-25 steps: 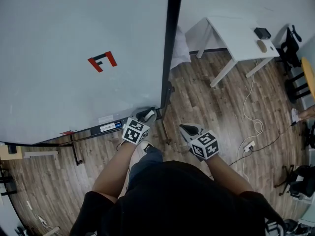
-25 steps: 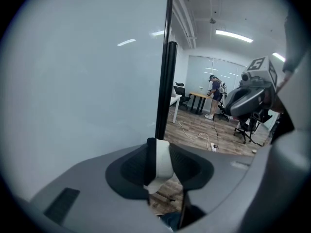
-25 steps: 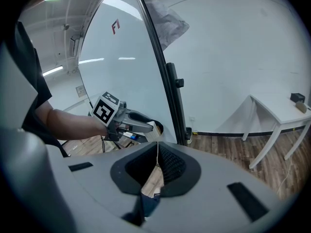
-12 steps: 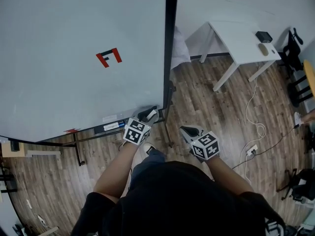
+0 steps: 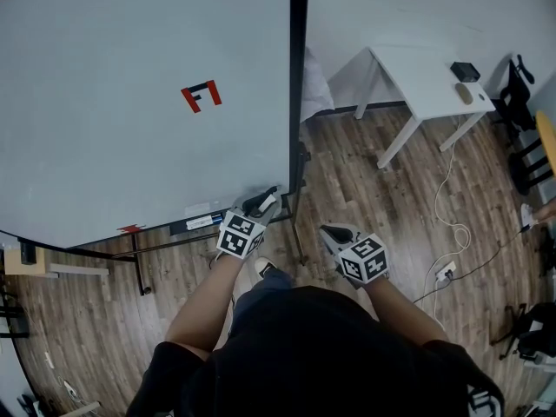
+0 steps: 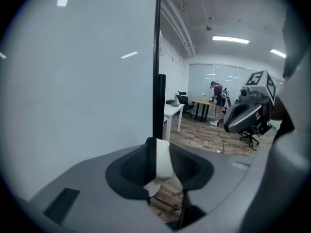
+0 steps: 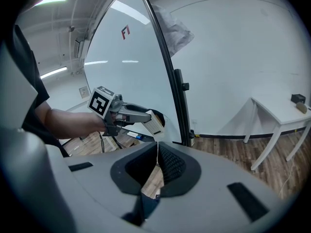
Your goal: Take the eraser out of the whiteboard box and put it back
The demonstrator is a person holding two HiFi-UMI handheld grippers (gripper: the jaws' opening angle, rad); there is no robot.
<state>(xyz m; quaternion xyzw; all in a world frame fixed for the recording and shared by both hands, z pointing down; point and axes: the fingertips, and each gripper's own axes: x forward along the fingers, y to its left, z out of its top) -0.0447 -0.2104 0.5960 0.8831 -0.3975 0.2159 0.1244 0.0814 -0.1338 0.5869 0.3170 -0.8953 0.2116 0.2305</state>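
Note:
The eraser (image 6: 164, 161), a white block with a black face, sits clamped upright between the pads of my left gripper (image 6: 160, 152). From the head view, that left gripper (image 5: 265, 201) is near the whiteboard's (image 5: 130, 102) lower right corner, just above the dark tray box (image 5: 198, 223) on its bottom edge. In the right gripper view the eraser (image 7: 155, 124) pokes out of the left gripper (image 7: 150, 118), clear of the tray box (image 7: 136, 136). My right gripper (image 5: 334, 231) hangs to the right over the floor, its jaws shut on nothing (image 7: 157, 161).
The board's black frame post (image 5: 298, 85) runs down beside the left gripper. A red-and-black mark (image 5: 201, 95) is on the board. A white table (image 5: 426, 72) stands at the back right. Cables and a power strip (image 5: 445, 272) lie on the wood floor.
My left gripper has risen a little with the eraser still in it, away from the tray box. The right gripper has stayed put.

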